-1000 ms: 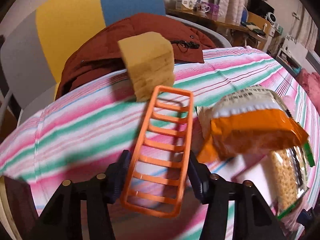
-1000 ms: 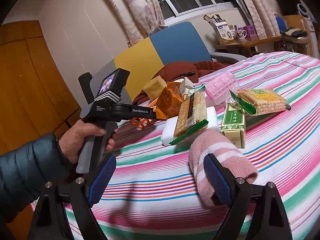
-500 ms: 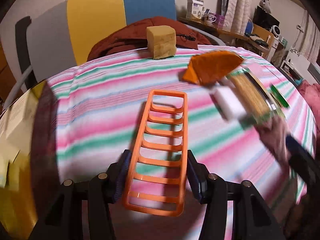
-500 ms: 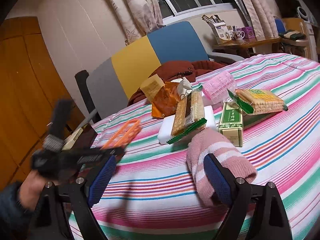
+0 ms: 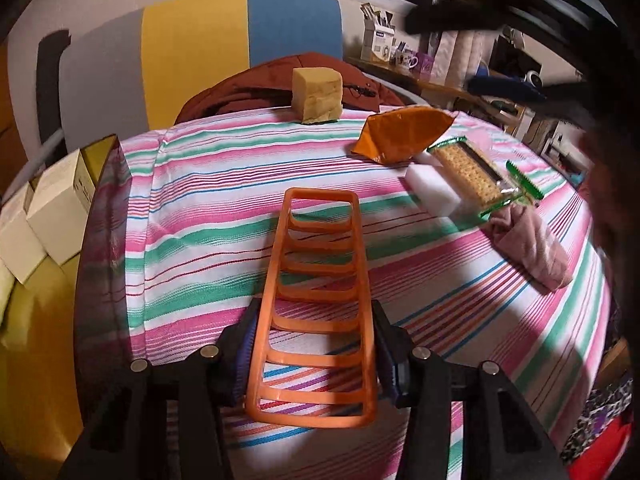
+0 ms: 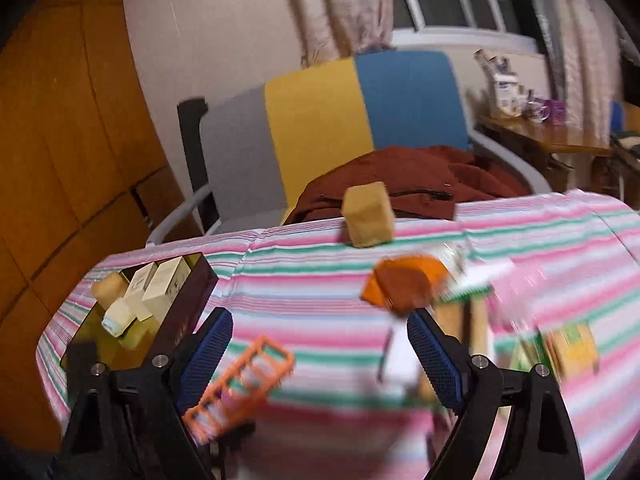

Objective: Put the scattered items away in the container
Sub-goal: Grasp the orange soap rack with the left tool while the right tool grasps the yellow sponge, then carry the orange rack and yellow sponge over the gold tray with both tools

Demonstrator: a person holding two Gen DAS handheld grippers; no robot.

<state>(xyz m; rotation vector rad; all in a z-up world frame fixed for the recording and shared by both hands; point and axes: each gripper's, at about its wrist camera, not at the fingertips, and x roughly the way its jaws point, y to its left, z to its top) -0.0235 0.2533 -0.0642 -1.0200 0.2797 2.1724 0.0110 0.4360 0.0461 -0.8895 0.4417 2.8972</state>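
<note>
Left gripper (image 5: 314, 354) closing on orange ladder-shaped rack (image 5: 316, 300), pads against both side rails, rack lifted over the striped tablecloth (image 5: 208, 216). Right gripper (image 6: 320, 356) wide open, nothing between the pads. Dark container (image 5: 100, 216) just left of rack, at table edge, pale boxes (image 5: 60, 196) inside. Further out: white block (image 5: 434, 184) under cracker pack (image 5: 476, 176), pink sock (image 5: 532, 248), orange bag (image 5: 404, 134). Yellow sponge (image 5: 317, 96) at far edge.

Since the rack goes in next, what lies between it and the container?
Only bare striped tablecloth lies between the orange rack, held in the left gripper, and the dark container; the left wrist view shows it.
</note>
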